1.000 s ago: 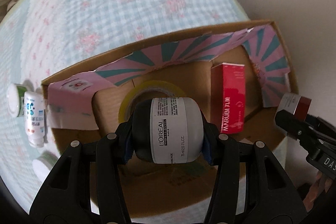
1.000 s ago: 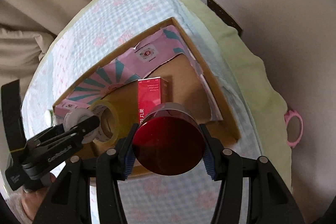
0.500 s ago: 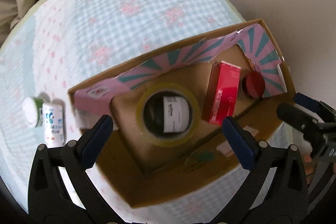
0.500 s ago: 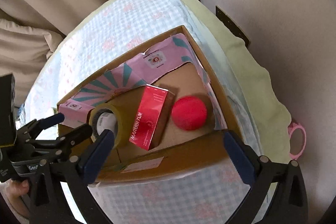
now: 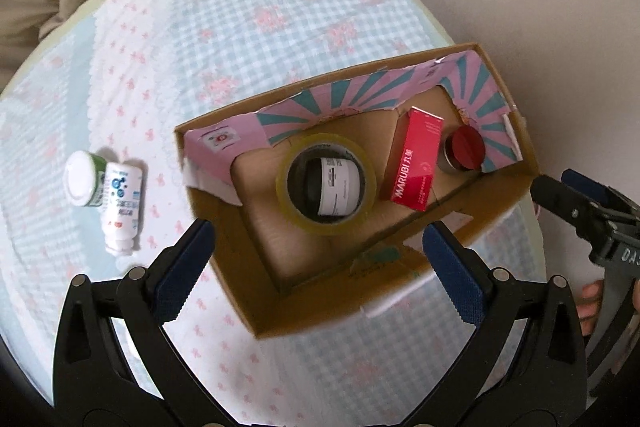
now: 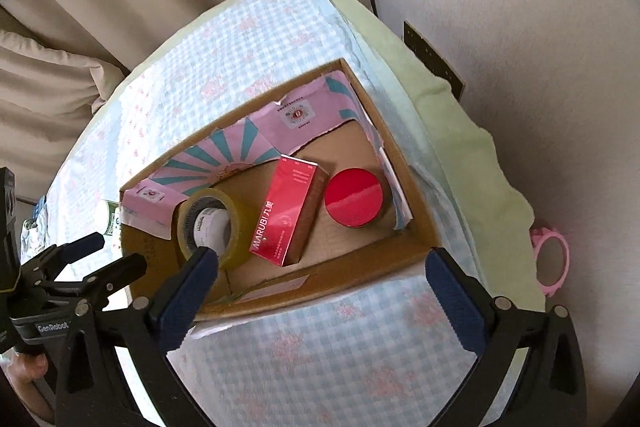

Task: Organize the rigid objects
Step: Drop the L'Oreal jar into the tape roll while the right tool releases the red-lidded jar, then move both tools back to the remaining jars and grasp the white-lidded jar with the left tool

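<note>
An open cardboard box (image 5: 404,267) (image 6: 332,287) stands on a checked cloth. Inside lie a tape roll (image 5: 289,198) (image 6: 236,227) with a white-labelled L'Oreal jar (image 5: 335,187) (image 6: 210,227) in its hole, a red MARUBI carton (image 5: 416,161) (image 6: 288,209) and a red-lidded jar (image 5: 464,149) (image 6: 353,197). My left gripper (image 5: 318,267) is open and empty above the box's near wall. My right gripper (image 6: 322,287) is open and empty, also above the near wall. Each gripper shows in the other's view, the right one (image 5: 576,199) and the left one (image 6: 100,255).
Two small white bottles (image 5: 106,191) lie on the cloth left of the box; one shows past the box's left end (image 6: 107,217). A pink ring (image 6: 554,261) lies off the right edge of the cloth. Beige curtains hang behind, a pale wall stands at right.
Both grippers let go: the L'Oreal jar dropped into the tape roll, the red-lidded jar into the box's right end. Both grippers have opened wide and pulled back and up.
</note>
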